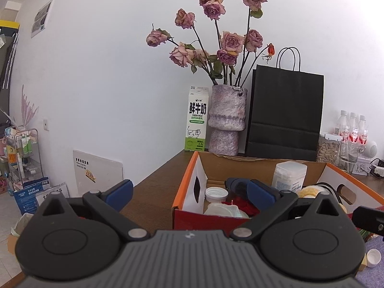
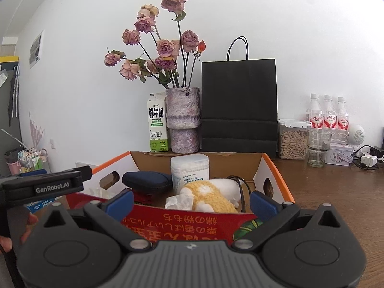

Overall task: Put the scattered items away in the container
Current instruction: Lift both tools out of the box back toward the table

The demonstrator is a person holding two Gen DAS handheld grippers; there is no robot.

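An open cardboard box (image 1: 186, 175) with an orange rim and red front wall stands on the brown wooden table. Inside it I see a white cotton-swab jar (image 2: 189, 172), a dark blue pouch (image 2: 146, 180), a yellow and white plush toy (image 2: 211, 194), a crumpled tissue (image 2: 178, 201), a red item (image 1: 240, 204) and a white-capped jar (image 1: 216, 194). My left gripper (image 1: 190, 194) is open and empty, hovering at the box's front left corner. My right gripper (image 2: 192, 204) is open and empty, just before the box's front wall (image 2: 187, 223). A small white-capped item (image 1: 373, 258) lies on the table outside the box.
Behind the box stand a milk carton (image 2: 157, 122), a vase of dried roses (image 2: 183, 120) and a black paper bag (image 2: 238, 105). Further right are three bottles (image 2: 328, 115), a seed container (image 2: 292, 141), a glass (image 2: 318, 144) and chargers with cables (image 2: 367, 160). The table's left edge (image 1: 153, 175) drops to floor clutter.
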